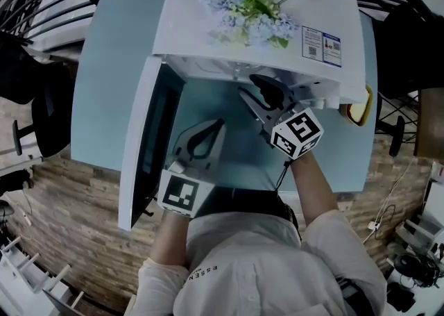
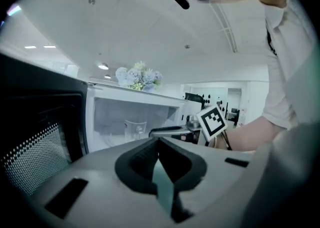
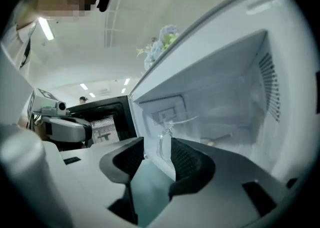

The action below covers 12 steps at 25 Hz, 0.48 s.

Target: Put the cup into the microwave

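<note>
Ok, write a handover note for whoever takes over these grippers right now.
Left gripper: shut, empty, over the table beside the open door.
Right gripper: open, holding nothing, at the mouth of the microwave.
Cup: upright inside the microwave, not gripped.
Done: cup is in.
Left: draw the right gripper clear; probably close the door.

Cup (image 3: pixel 165 142) faint, edges unclear; microwave (image 1: pixel 187 30) interior hidden from head view.
</note>
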Motion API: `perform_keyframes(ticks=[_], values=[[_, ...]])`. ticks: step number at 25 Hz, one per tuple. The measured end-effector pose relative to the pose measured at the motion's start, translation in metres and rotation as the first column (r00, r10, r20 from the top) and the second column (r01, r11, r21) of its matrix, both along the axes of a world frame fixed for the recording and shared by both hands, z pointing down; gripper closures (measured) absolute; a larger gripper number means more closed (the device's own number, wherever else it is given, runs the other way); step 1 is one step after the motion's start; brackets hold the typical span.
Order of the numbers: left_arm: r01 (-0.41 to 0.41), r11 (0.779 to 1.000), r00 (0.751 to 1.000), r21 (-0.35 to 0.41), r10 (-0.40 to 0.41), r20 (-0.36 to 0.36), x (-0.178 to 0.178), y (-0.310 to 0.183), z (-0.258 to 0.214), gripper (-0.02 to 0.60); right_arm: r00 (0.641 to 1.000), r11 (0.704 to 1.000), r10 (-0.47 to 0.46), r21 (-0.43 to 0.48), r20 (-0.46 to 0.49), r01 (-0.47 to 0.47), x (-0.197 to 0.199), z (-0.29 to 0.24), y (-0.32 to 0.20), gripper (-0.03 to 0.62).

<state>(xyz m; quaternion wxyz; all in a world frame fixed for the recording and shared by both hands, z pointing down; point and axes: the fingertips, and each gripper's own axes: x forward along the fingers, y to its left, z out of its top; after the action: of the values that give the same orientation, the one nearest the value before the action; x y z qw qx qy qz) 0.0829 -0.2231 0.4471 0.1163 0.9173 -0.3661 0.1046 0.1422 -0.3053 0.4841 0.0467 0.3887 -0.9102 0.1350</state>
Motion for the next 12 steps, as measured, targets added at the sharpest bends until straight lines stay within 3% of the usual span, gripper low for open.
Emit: perform_keyframes(ticks=[5,8,12], values=[[-0.024,0.999,1.0,0.04,0.024,0.002,0.001,0.004,-0.021,0.58,0.992,0.994,0.109,0.007,0.07,-0.11,0.02,-0.03,0.02,0.476],[-0.039,0.996,0.999,0.078,0.039,0.004,0.0,0.008,-0.037,0.58,0.99,0.991,0.13,0.035,0.056,-0.132,0.026,-0.051,0.036,0.551],[-0.057,0.99,0.998,0.132,0.055,0.014,-0.001,0.015,-0.062,0.58,0.993,0.991,0.115,0.062,0.036,-0.117,0.028,-0.082,0.062,0.574]])
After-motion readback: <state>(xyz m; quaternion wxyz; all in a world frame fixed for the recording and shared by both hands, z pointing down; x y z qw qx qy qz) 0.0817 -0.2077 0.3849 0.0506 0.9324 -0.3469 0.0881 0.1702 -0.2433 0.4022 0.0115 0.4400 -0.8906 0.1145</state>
